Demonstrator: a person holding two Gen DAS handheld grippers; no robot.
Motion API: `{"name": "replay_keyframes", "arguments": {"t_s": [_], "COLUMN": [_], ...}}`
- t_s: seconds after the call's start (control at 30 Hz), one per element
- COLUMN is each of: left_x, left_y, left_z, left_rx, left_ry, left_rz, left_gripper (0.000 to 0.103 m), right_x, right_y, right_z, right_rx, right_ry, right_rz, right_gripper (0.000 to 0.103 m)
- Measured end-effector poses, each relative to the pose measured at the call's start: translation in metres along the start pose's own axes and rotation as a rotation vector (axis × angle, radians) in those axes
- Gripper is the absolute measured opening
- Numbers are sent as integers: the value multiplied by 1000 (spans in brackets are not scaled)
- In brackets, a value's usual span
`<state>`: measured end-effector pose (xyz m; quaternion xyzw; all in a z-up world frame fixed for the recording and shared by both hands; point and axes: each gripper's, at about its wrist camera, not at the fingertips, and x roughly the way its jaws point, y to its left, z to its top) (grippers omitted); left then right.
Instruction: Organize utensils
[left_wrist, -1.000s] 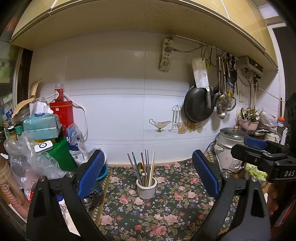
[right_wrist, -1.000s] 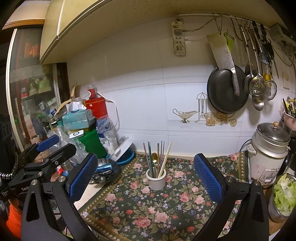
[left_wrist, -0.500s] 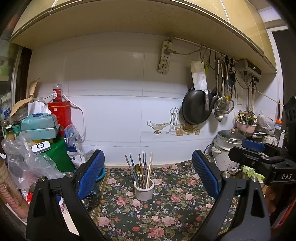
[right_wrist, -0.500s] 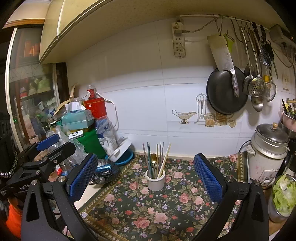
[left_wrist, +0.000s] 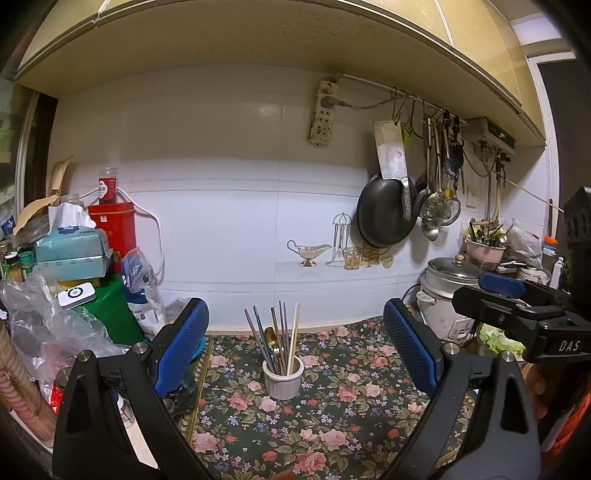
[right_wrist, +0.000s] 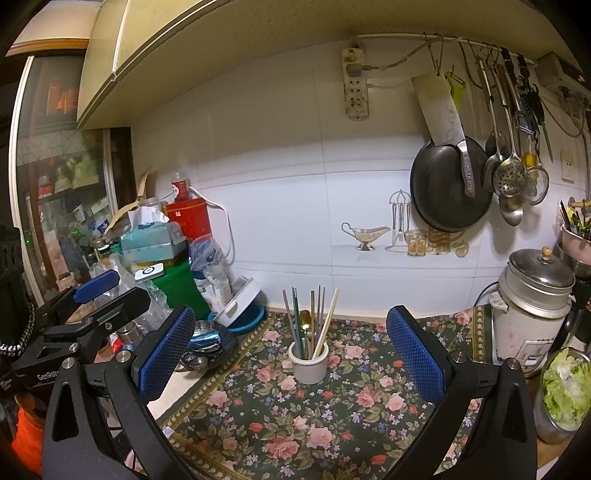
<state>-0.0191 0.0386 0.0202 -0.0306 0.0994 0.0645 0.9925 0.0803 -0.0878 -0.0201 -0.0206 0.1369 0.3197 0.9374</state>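
Both grippers hang above a floral cloth (left_wrist: 332, 424) with their blue-padded fingers spread wide and nothing between them. Seen from the left wrist, the left gripper (left_wrist: 293, 350) frames a small white ceramic cup (left_wrist: 283, 380) that stands upright on the cloth, apart from everything else. In the cup stand several chopsticks (left_wrist: 286, 338), a mix of metal and pale wooden ones, leaning slightly outward, with a gold spoon (left_wrist: 270, 336) among them. The right wrist view shows the right gripper (right_wrist: 290, 341) framing the same cup from a little further right.

The left wrist view alone takes in the right gripper's body at its right edge, and behind it a pink bowl (left_wrist: 484, 253) crowded with more utensils on the far counter. It also shows the full length of the upper cabinet's underside.

The right wrist view alone shows the left gripper's body at its left edge, a glass-fronted cupboard (right_wrist: 62, 206) of jars behind it, a blue bowl (right_wrist: 243, 319) with a white lid (right_wrist: 236, 301) tipped against it, and a metal bowl of green lettuce (right_wrist: 565, 391) at the lower right.

Both views share the black frying pan (right_wrist: 448, 188) and cleaver (right_wrist: 441, 110) hanging on the tiled wall beside ladles (right_wrist: 509, 177), the steel rice cooker (right_wrist: 532, 314) to the right, and the tissue box (left_wrist: 72, 251) atop clutter to the left.
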Motion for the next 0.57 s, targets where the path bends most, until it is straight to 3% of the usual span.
{"name": "replay_keyframes", "arguments": {"t_s": [0.57], "left_x": [6], "left_y": [4], "left_z": [1], "left_rx": [16], "left_ry": [0], "left_rz": [-30], "left_gripper": [97], "right_x": [10], "right_y": [3], "right_z": [1], "right_rx": [5], "right_ry": [-5], "right_rz": [-35], "right_gripper": [103]}}
